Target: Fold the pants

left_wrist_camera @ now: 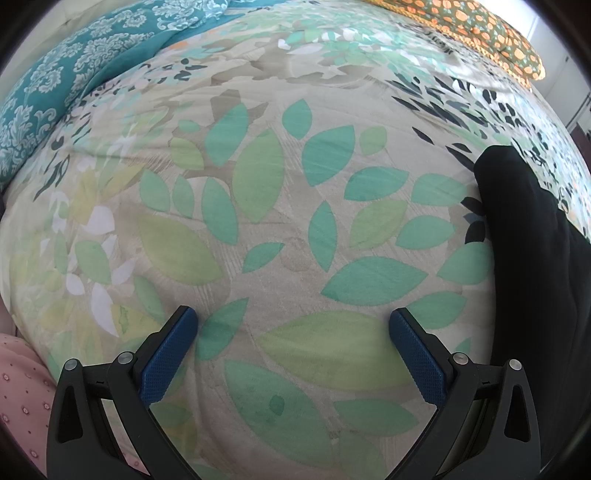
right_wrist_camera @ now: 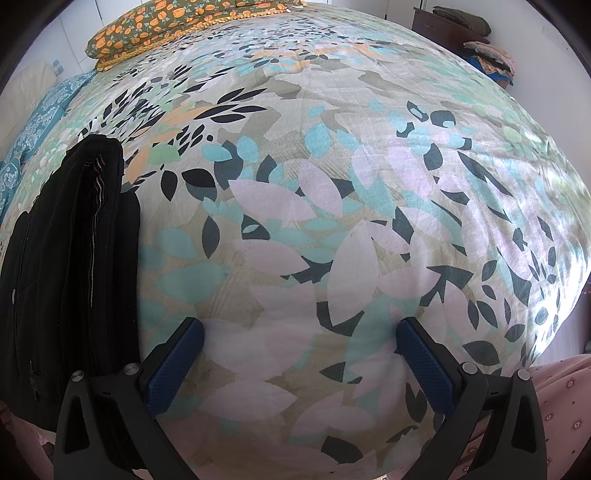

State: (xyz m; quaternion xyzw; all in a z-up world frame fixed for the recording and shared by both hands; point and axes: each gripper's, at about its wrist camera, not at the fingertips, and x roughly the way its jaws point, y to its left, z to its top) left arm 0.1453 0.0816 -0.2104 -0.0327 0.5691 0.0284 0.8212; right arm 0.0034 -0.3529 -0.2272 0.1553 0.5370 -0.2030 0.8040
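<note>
Both grippers hover spread wide over the bedspread (left_wrist_camera: 258, 229), with nothing between their blue pads. Left gripper (left_wrist_camera: 293, 325): jaws fully apart, empty, positioned to the left of the pants (left_wrist_camera: 532, 277). Right gripper (right_wrist_camera: 300, 334): jaws fully apart, empty, positioned to the right of the pants (right_wrist_camera: 70, 266).

The pants lie between the two grippers as a long, narrow black stack, apparently already doubled lengthwise; layered edges and a pale seam line show along the stack in the right wrist view. The task appears to be mid-fold or near completion.

Recommended procedure for the next fold:
1. Bring each gripper to one end corner of the stack.
2. Close on all layers together, not on the top layer alone.
3. Lift low and carry that end over the other end, keeping the edges aligned.
4. Avoid pinching the bedspread under the pants.

Surface: a soft bed covered in a leaf-print bedspread, which will yield under pressure. Beyond the pants, an orange-flowered pillow (right_wrist_camera: 155, 22) lies at the far edge. A teal patterned cloth (left_wrist_camera: 66, 81) lies left of the pants. A dark cabinet (right_wrist_camera: 439, 26) with piled clothes stands far right.
</note>
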